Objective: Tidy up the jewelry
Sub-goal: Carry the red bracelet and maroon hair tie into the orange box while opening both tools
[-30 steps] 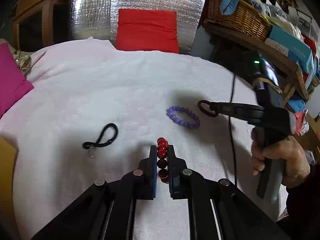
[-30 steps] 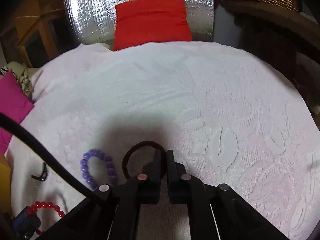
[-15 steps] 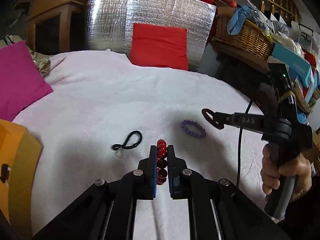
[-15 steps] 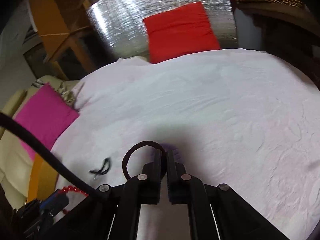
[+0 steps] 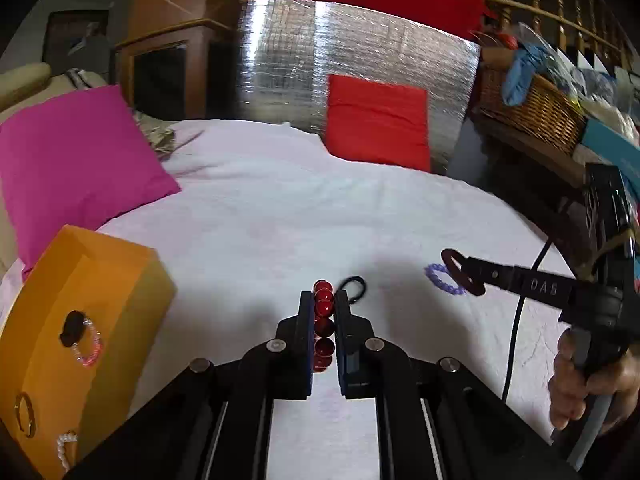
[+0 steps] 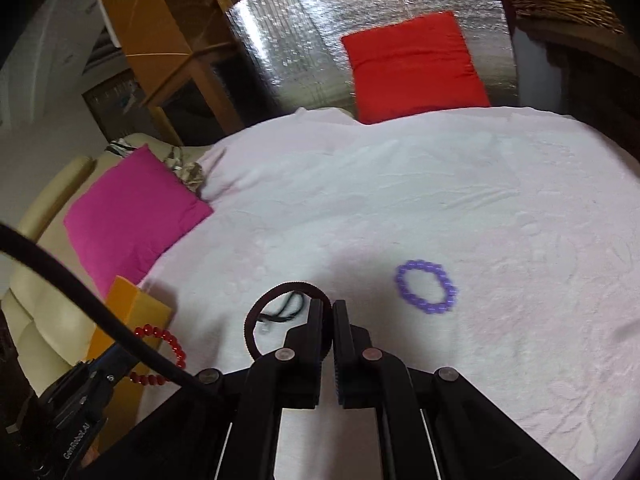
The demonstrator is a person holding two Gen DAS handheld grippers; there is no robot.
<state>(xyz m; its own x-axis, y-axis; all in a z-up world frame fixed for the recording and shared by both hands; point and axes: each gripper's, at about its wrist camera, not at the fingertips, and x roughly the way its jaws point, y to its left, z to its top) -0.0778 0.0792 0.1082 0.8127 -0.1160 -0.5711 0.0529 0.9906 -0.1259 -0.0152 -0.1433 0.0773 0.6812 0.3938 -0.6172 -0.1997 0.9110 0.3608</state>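
We see the left gripper point(image 5: 323, 304) with jaws clenched on a red bead bracelet point(image 5: 323, 322), the beads stacked between the pads and lifted clear of the white bedspread point(image 5: 280, 216). The right gripper point(image 6: 327, 312) has jaws clamped tight on a dark ring band point(image 6: 256, 320), which loops out to the left of its tips, also off the cloth. Lying on the bedspread: a purple bead bracelet point(image 6: 426, 288) to the right of the right gripper, and a black cord loop point(image 6: 286, 310) seen through the dark band. An orange box point(image 5: 84, 328) sits at the left edge of the bed, with a pink bead bracelet point(image 5: 90, 344), a gold ring point(image 5: 25, 414) and a string of white beads point(image 5: 64, 450) inside. A magenta cushion point(image 5: 76, 160) lies behind it; a red cushion point(image 5: 376, 128) leans on a silver foil panel point(image 5: 360, 52).
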